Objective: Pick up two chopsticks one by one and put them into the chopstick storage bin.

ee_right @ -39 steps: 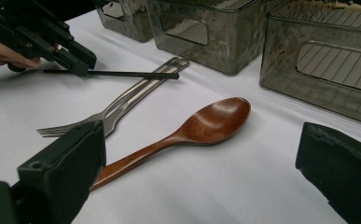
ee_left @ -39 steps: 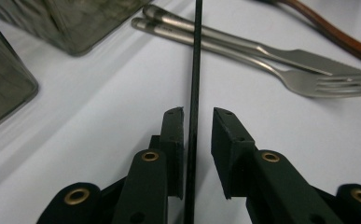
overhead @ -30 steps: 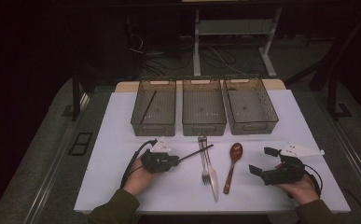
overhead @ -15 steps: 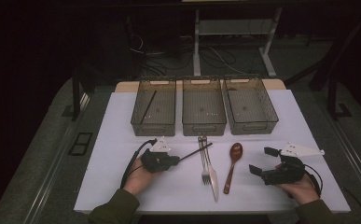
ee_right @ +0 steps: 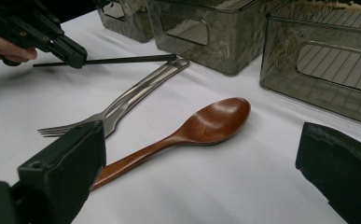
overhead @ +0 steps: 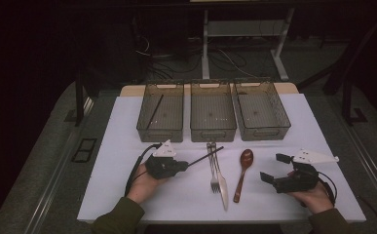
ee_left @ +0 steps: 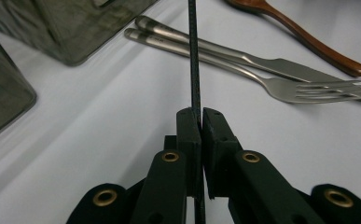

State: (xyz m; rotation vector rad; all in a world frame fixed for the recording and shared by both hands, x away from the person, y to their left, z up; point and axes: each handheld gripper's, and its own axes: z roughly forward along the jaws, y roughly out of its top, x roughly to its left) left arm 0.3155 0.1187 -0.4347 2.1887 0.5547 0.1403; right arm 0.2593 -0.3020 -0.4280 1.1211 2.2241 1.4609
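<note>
Left gripper (overhead: 183, 166) comes first: its jaws are clamped tight on a thin black chopstick (overhead: 206, 157), which runs straight out from between the pads in the left gripper view (ee_left: 194, 70) and slants away over the handles of the cutlery. Right gripper (overhead: 273, 168) rests at the table's right side with its jaws spread wide and nothing between them; in its own view the two black pads frame the spoon.

Going from big to small: the white table (overhead: 118, 146) carries everything. Along its far edge stand three smoky clear bins side by side, the left bin (overhead: 160, 132), the middle bin (overhead: 213, 132) and the right bin (overhead: 262, 132). A second chopstick (overhead: 155, 111) lies slanted in the left bin; the other two look bare, though the dim light makes that hard to be sure of.

In front of the middle bin lie a knife (overhead: 221, 183) and a fork (overhead: 214, 175), close together and nearly parallel, their handles pointing at the bins. Just to their right lies a brown wooden spoon (overhead: 242, 173), bowl toward the bins, apart from the fork and the knife.

The held chopstick's far tip sits above the handle ends, near the middle bin's front wall; whether it touches the metal I cannot tell.
</note>
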